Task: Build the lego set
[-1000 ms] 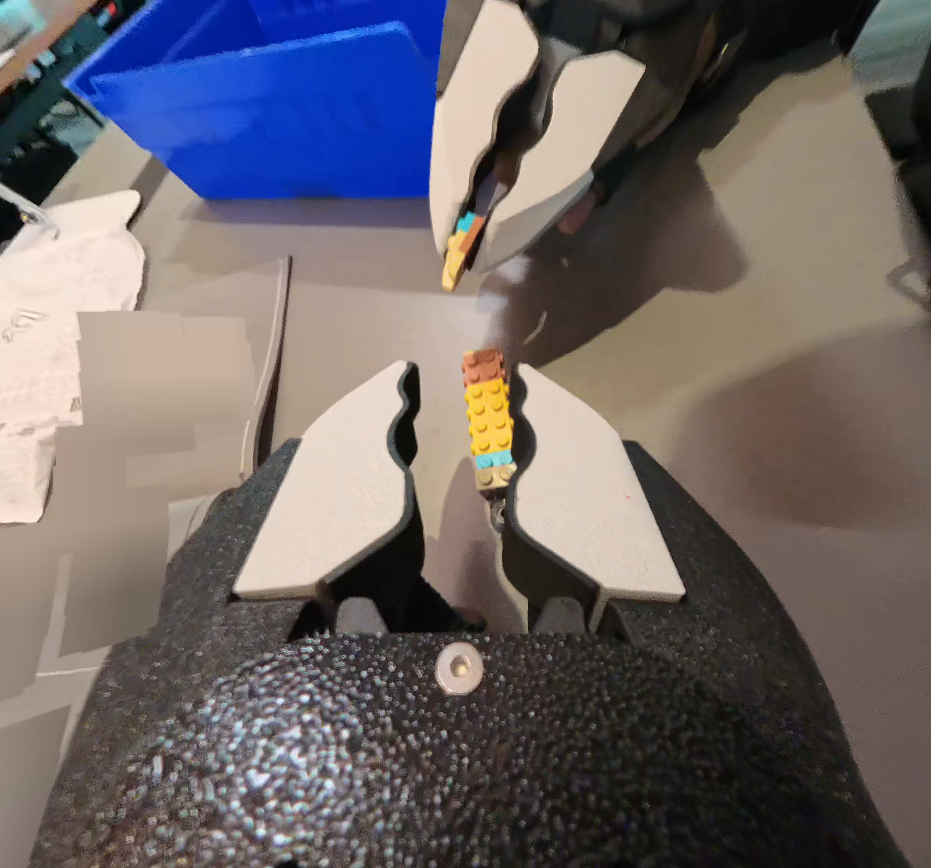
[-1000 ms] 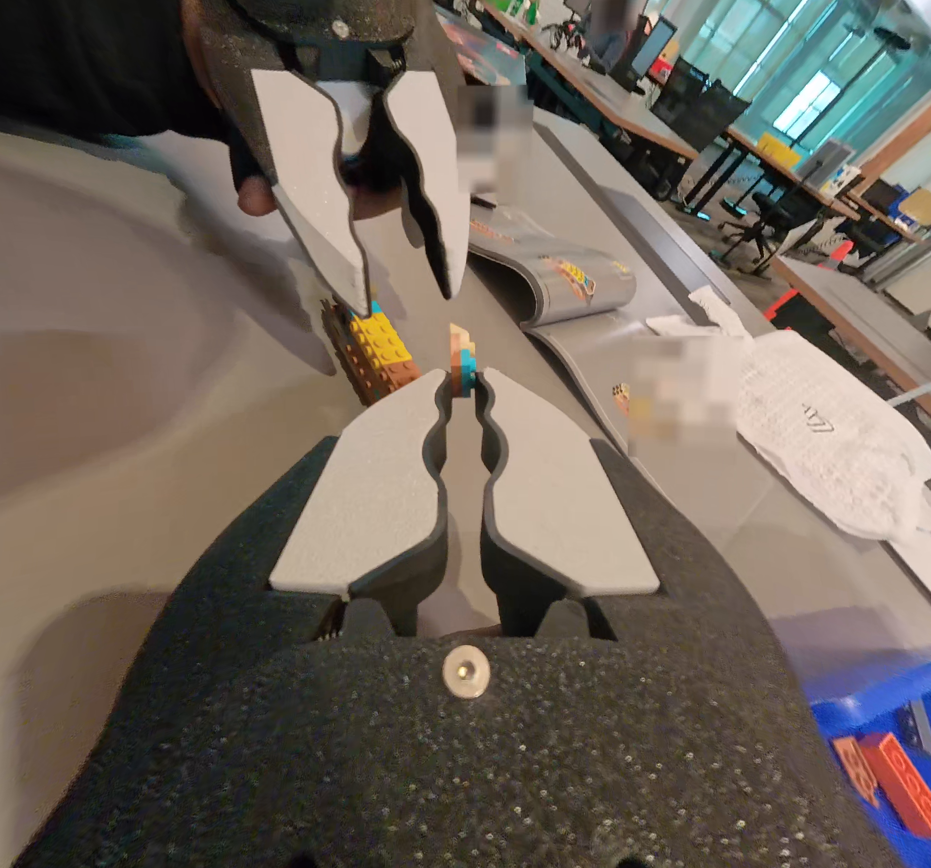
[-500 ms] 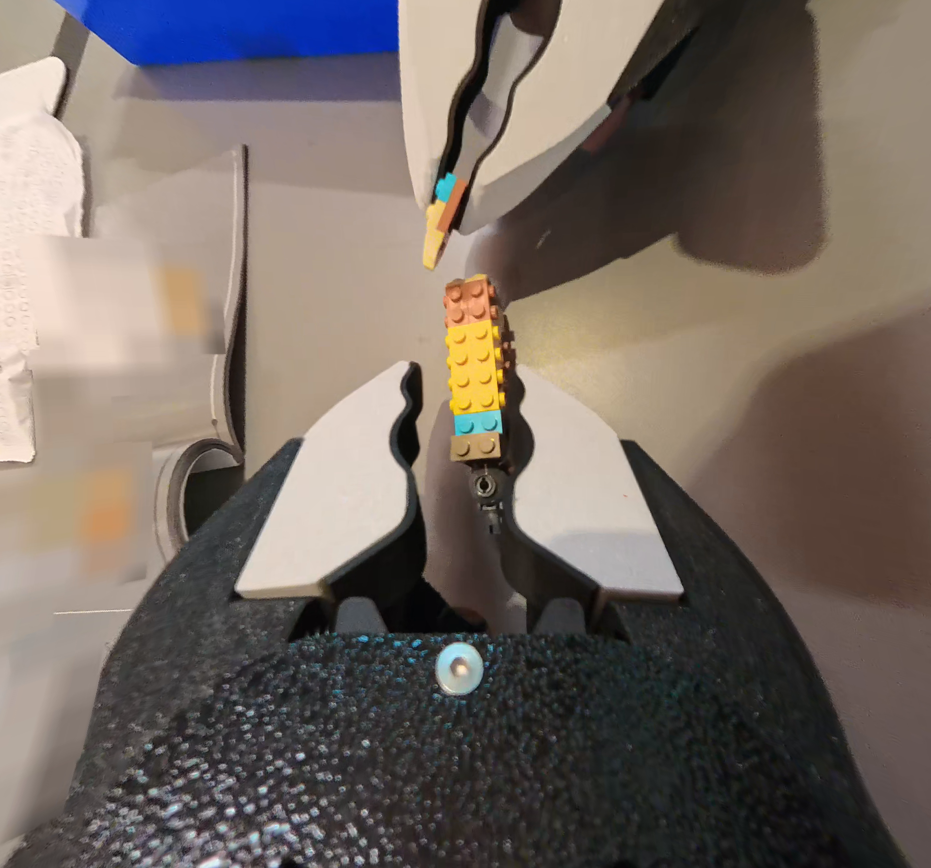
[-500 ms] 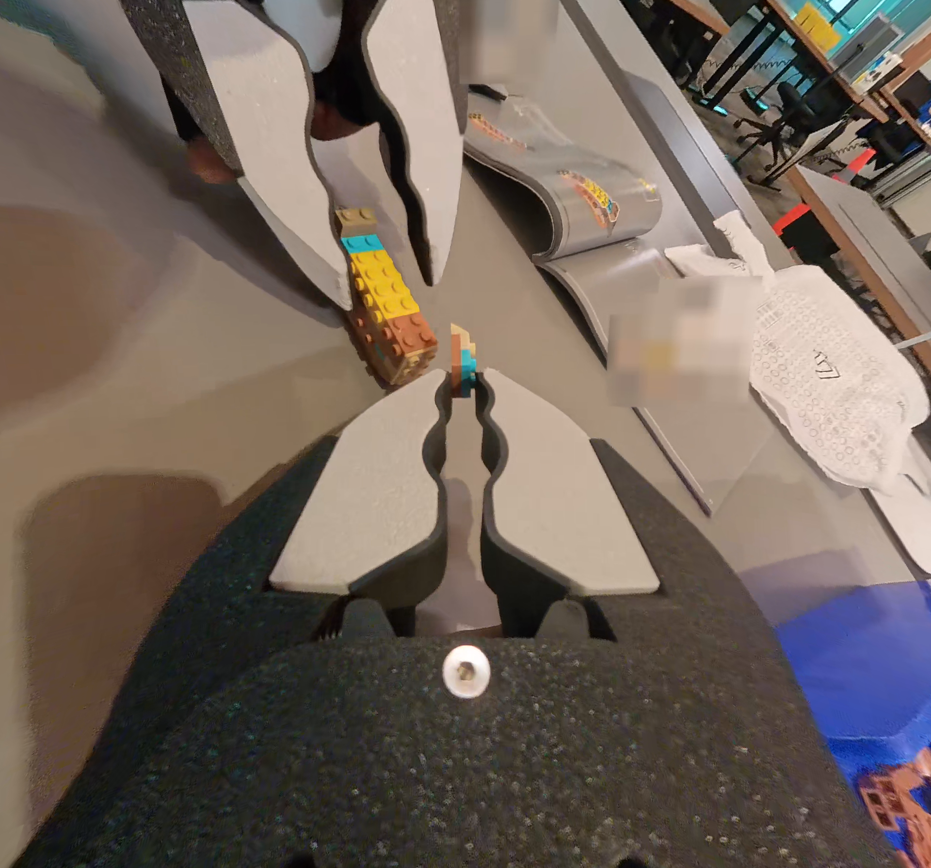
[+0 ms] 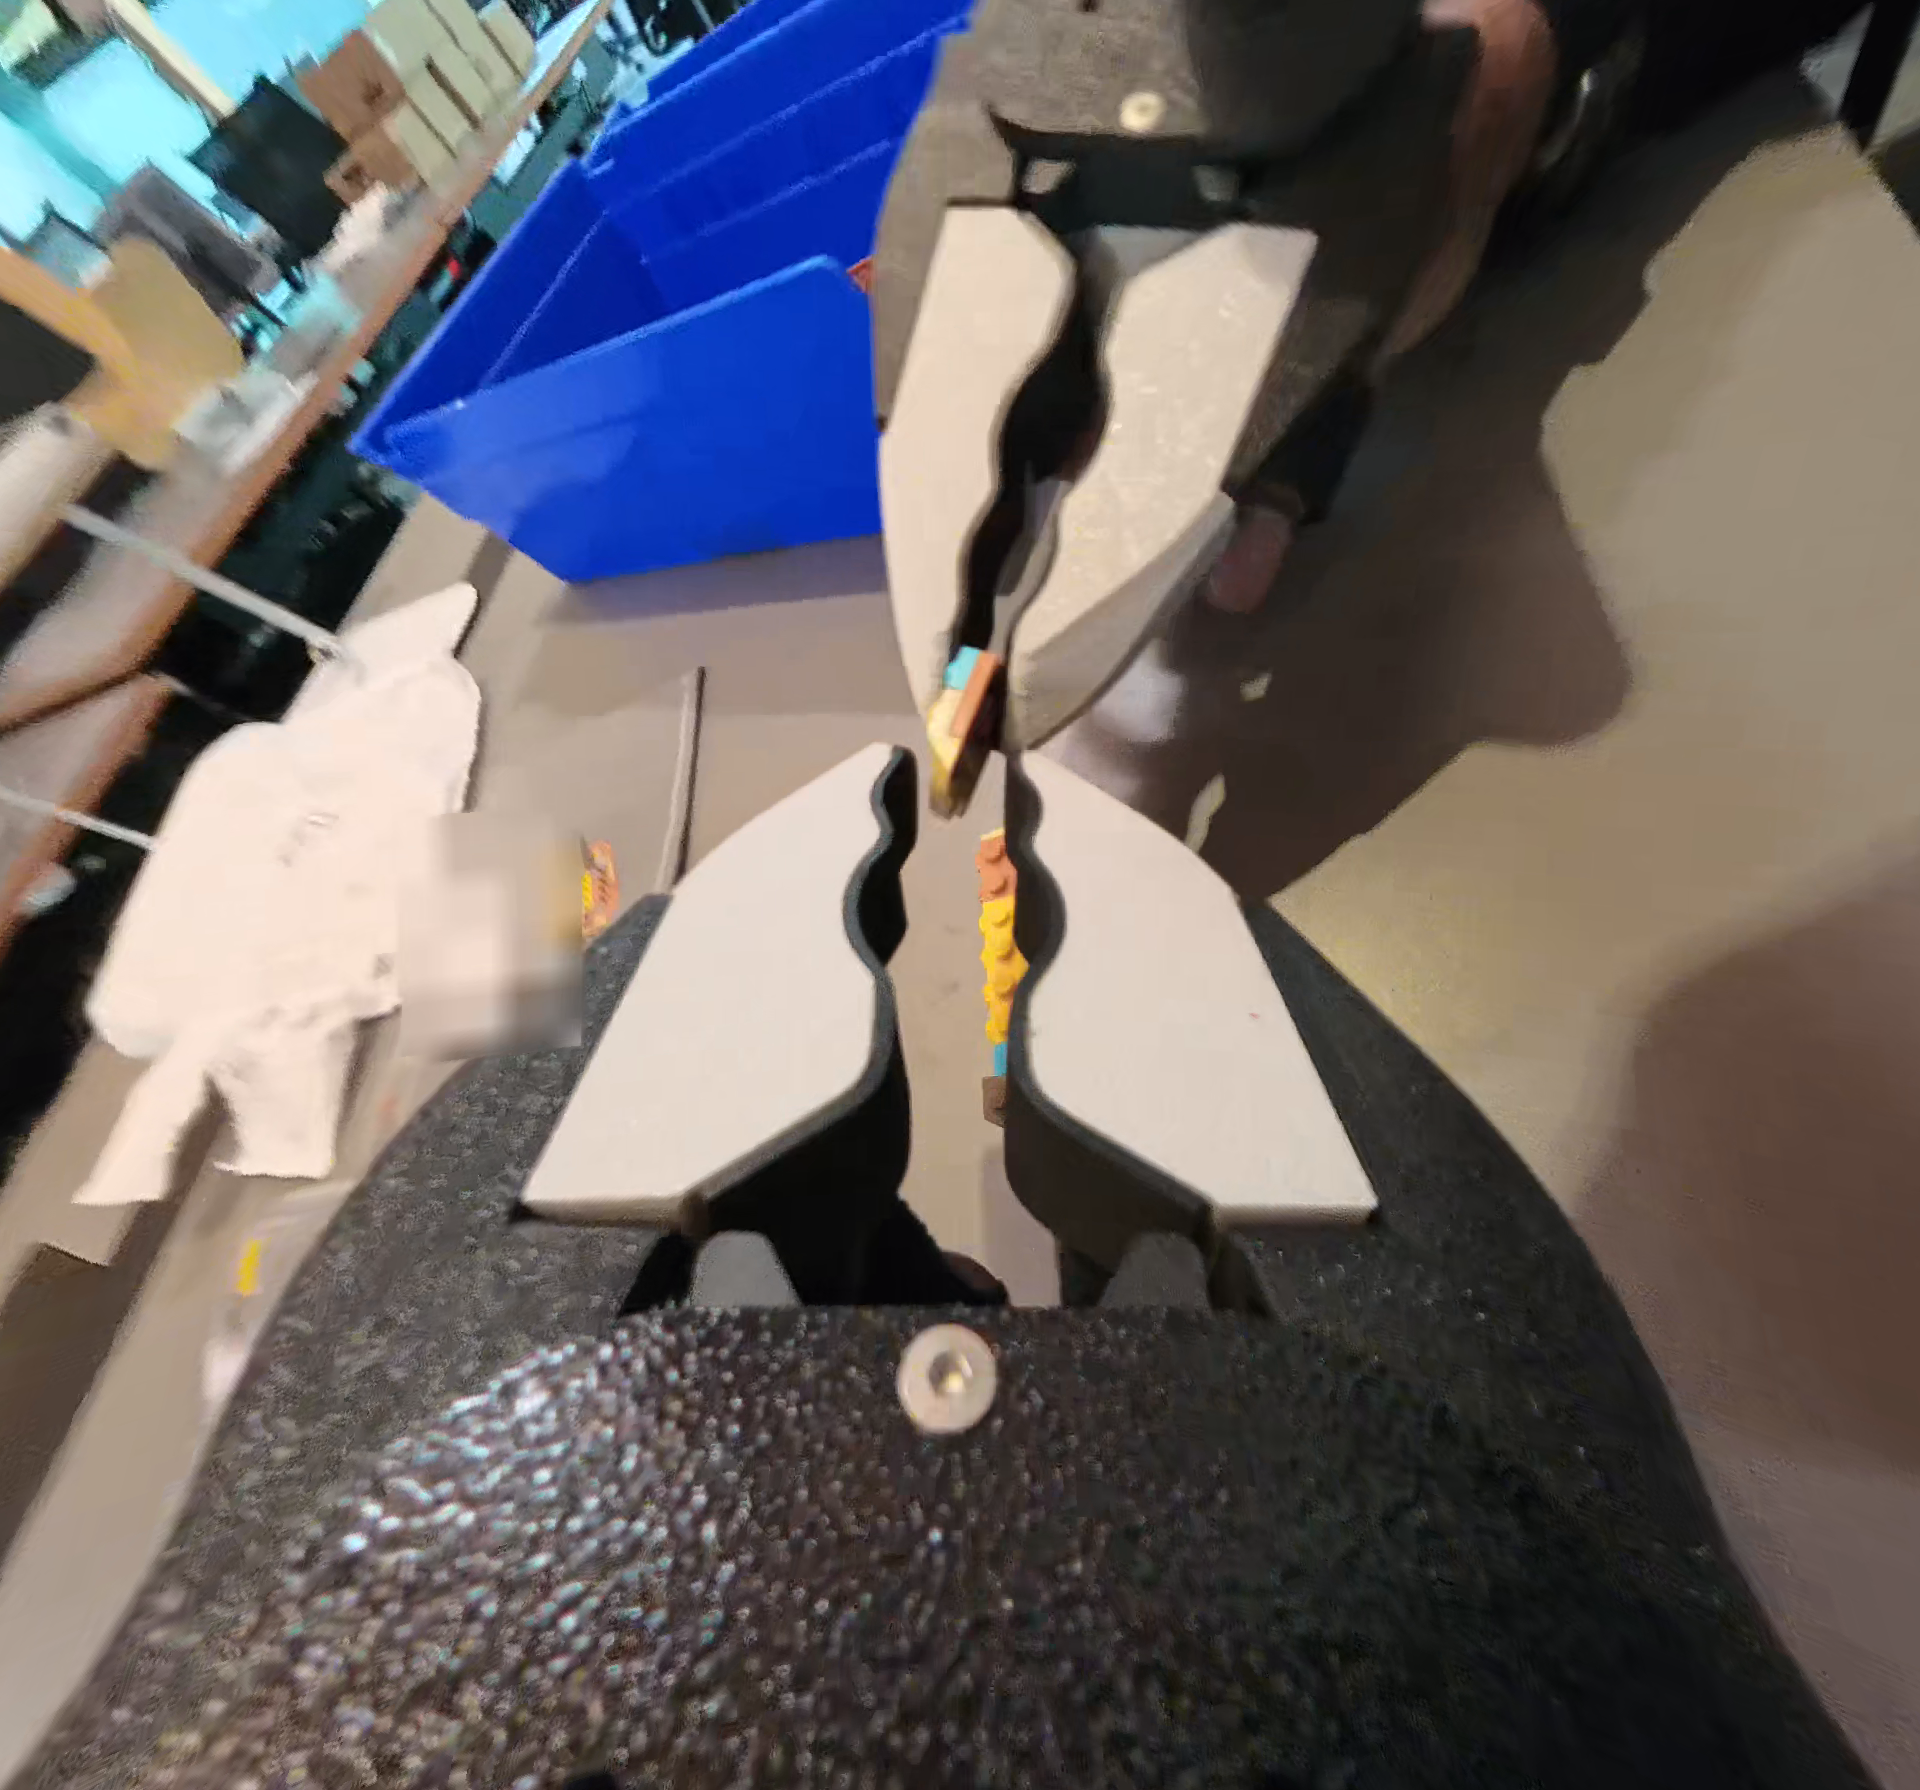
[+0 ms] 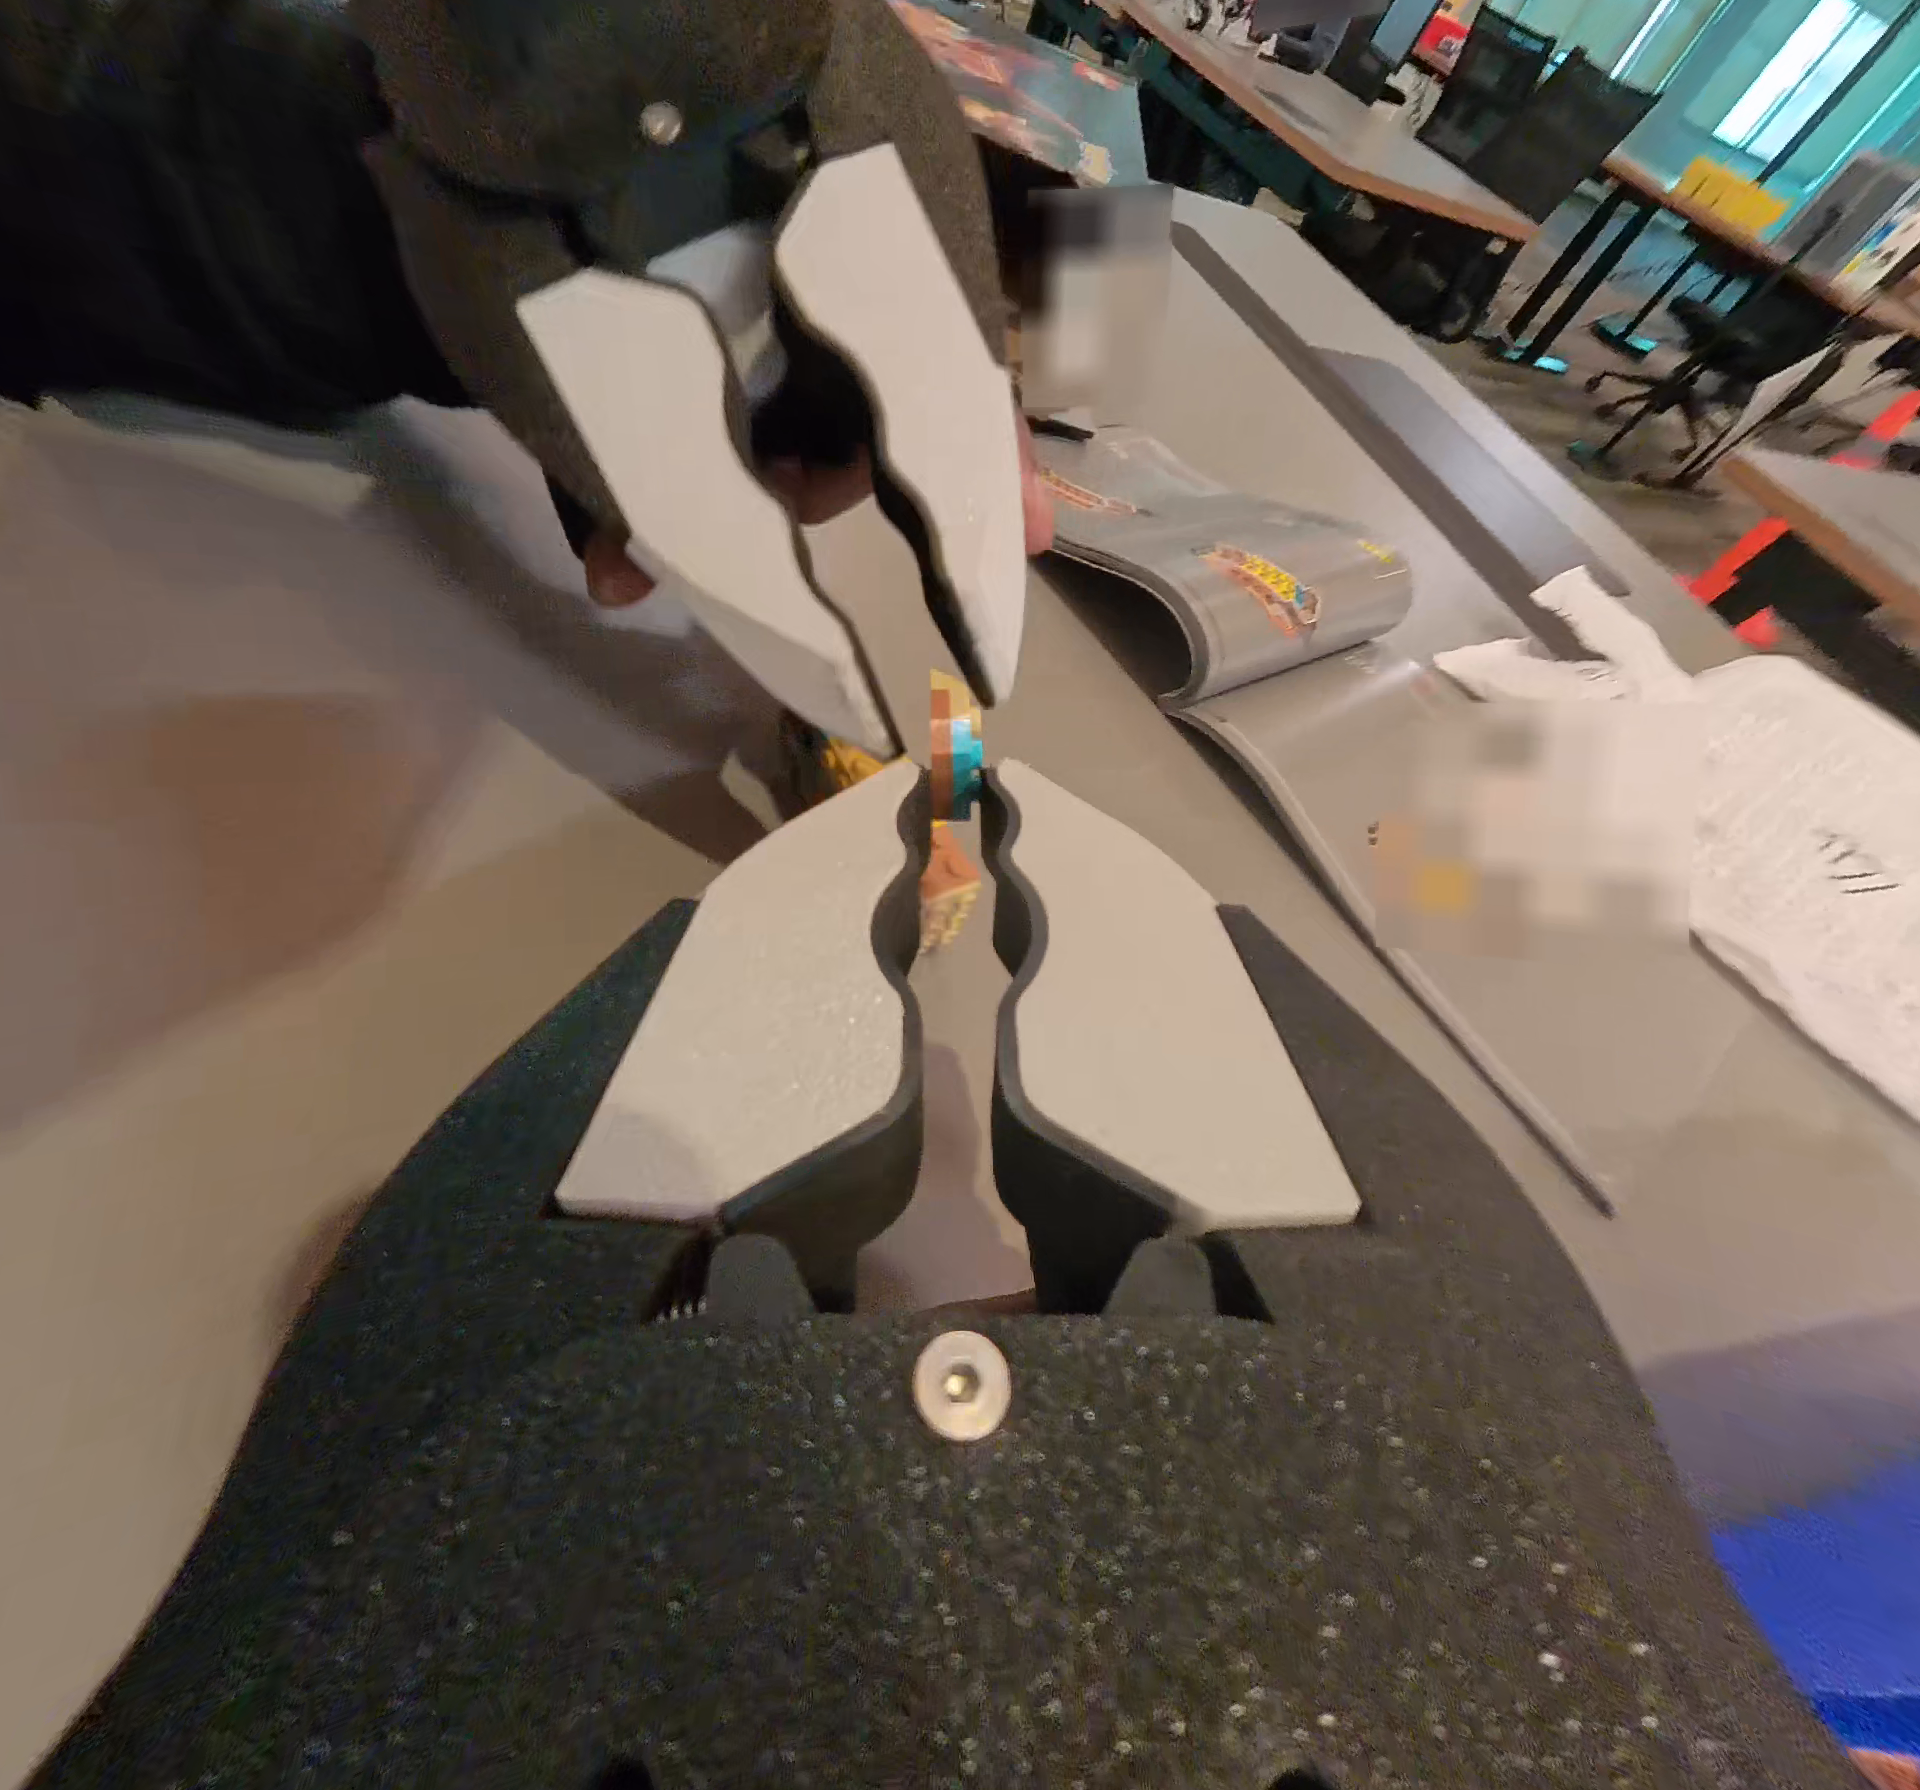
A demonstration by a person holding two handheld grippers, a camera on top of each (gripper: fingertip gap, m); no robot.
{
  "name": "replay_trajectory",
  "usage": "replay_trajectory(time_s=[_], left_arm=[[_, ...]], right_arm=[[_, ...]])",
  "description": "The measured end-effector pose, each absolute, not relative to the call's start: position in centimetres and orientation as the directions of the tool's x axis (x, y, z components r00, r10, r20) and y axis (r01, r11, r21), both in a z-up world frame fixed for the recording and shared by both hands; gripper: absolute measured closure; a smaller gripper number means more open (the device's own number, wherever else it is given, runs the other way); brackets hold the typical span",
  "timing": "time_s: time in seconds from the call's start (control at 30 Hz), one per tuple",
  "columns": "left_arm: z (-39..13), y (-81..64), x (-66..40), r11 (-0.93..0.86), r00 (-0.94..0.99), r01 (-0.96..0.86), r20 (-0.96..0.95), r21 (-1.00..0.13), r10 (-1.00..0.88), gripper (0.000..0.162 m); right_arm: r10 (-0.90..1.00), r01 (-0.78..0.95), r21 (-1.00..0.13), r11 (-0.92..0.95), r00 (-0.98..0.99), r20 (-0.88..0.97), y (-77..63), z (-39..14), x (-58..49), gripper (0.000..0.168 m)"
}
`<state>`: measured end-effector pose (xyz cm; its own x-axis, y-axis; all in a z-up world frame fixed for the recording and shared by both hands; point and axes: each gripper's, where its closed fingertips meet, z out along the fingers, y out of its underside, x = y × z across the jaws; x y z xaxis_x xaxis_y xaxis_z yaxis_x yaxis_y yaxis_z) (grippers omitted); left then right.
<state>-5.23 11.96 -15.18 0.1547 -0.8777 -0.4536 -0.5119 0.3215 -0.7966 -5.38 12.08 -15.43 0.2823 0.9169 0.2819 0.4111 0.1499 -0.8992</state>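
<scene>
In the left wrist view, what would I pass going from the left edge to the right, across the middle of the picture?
White paper sheet → left gripper, open, with the long brick strip against the inside of its right-hand finger → bare grey table. The other gripper overlaps above, so I leave it out.

Left gripper (image 5: 961, 784): jaws parted, a clear gap between the grey fingers (image 5: 748, 992), tips pointing toward the opposite tongs. Right gripper (image 6: 954, 784): jaws drawn nearly together, fingers (image 6: 1132, 1013) pinching at the tips. The two grippers meet tip to tip, each gripped from behind by a dark-sleeved hand (image 5: 1496, 109).
</scene>
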Motion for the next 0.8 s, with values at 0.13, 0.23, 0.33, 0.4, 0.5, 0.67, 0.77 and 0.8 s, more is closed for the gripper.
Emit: replay_trajectory(time_s=[0.13, 0.23, 0.33, 0.4, 0.5, 0.67, 0.77, 0.8], left_arm=[[-15.2, 12.0, -5.2, 0.415, 0.131, -0.534, -0.557, -0.737, -0.820, 0.153], [-15.5, 11.6, -5.2, 0.353, 0.117, -0.516, -0.472, -0.781, -0.874, 0.155], [-15.2, 11.2, -5.1, 0.202, 0.121, -0.440, -0.281, -0.875, -0.952, 0.156], [-14.7, 10.4, -5.0, 0.044, 0.076, -0.361, -0.077, -0.932, -0.994, 0.156], [-13.1, 9.0, -5.0, -0.183, -0.053, -0.235, 0.200, -0.955, -0.978, 0.156], [-11.5, 6.4, -4.9, -0.389, -0.290, -0.189, 0.430, -0.902, -0.855, 0.156], [-10.8, 5.7, -4.6, -0.443, -0.361, -0.186, 0.480, -0.877, -0.799, 0.156], [-10.7, 5.6, -4.5, -0.456, -0.373, -0.188, 0.493, -0.870, -0.786, 0.156]], right_arm=[[0.937, 0.401, -0.913, 0.080, 0.283, 0.206, 11.9, -15.6, -5.4, 0.161], [0.941, 0.406, -0.908, 0.098, 0.259, 0.217, 11.7, -15.7, -5.4, 0.160], [0.956, 0.339, -0.926, 0.166, 0.176, 0.236, 10.8, -14.8, -5.5, 0.145], [0.950, 0.300, -0.922, 0.246, 0.113, 0.291, 10.3, -14.3, -5.2, 0.131], [0.930, 0.246, -0.907, 0.341, 0.050, 0.363, 9.8, -13.6, -4.8, 0.127], [0.937, 0.080, -0.935, 0.345, -0.093, 0.337, 7.5, -11.7, -4.8, 0.135], [0.926, 0.029, -0.933, 0.360, -0.136, 0.353, 6.5, -11.1, -4.9, 0.137], [0.920, 0.022, -0.928, 0.373, -0.142, 0.366, 6.2, -11.1, -5.0, 0.139]])
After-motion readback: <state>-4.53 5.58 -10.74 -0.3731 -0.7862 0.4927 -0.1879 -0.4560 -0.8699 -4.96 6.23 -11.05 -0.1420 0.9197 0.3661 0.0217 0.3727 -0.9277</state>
